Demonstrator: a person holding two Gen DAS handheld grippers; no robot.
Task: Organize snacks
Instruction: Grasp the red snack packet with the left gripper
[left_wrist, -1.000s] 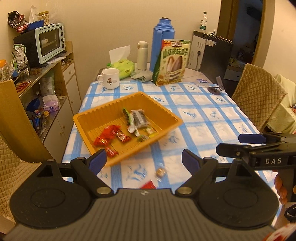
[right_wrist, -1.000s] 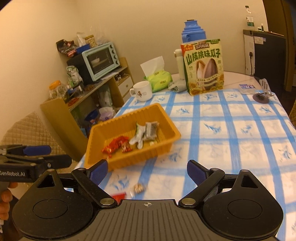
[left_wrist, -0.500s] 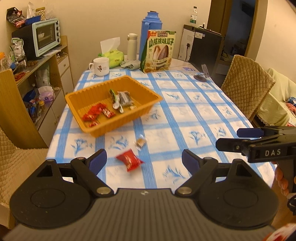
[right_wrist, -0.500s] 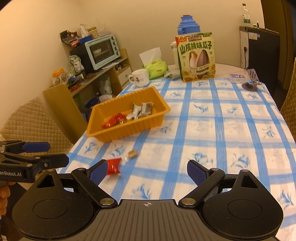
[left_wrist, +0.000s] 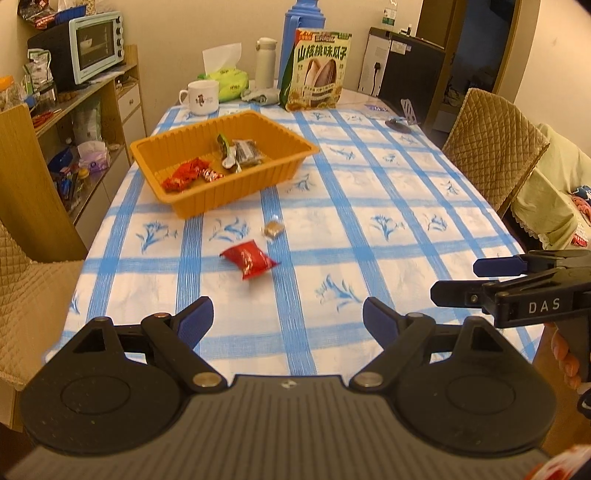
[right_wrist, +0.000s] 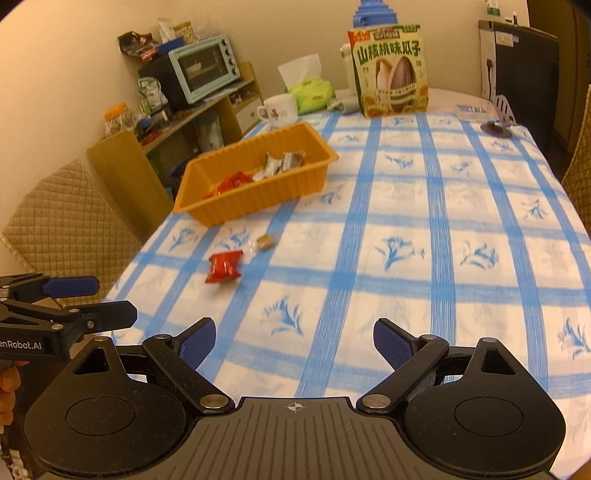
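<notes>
An orange tray (left_wrist: 236, 195) (right_wrist: 258, 195) stands on the left of the checked table and holds several red and silver snack packets (left_wrist: 192, 173). A red snack packet (left_wrist: 248, 258) (right_wrist: 224, 266) lies loose on the cloth in front of the tray. A small brown wrapped candy (left_wrist: 272, 229) (right_wrist: 263, 242) lies just beyond it. My left gripper (left_wrist: 288, 321) is open and empty, above the table's near edge, short of the red packet. My right gripper (right_wrist: 294, 339) is open and empty, further right at the near edge.
A large sunflower-seed bag (left_wrist: 317, 70), blue thermos (left_wrist: 302, 40), white bottle (left_wrist: 266, 62), mug (left_wrist: 201, 96) and tissue pack (left_wrist: 225, 75) stand at the table's far end. Quilted chairs (left_wrist: 491, 147) flank the table. A shelf with a toaster oven (left_wrist: 94, 48) is at the left.
Both grippers have pulled back toward the near edge of the table. The tray now looks farther away, and the red packet and the candy have come fully into view.
</notes>
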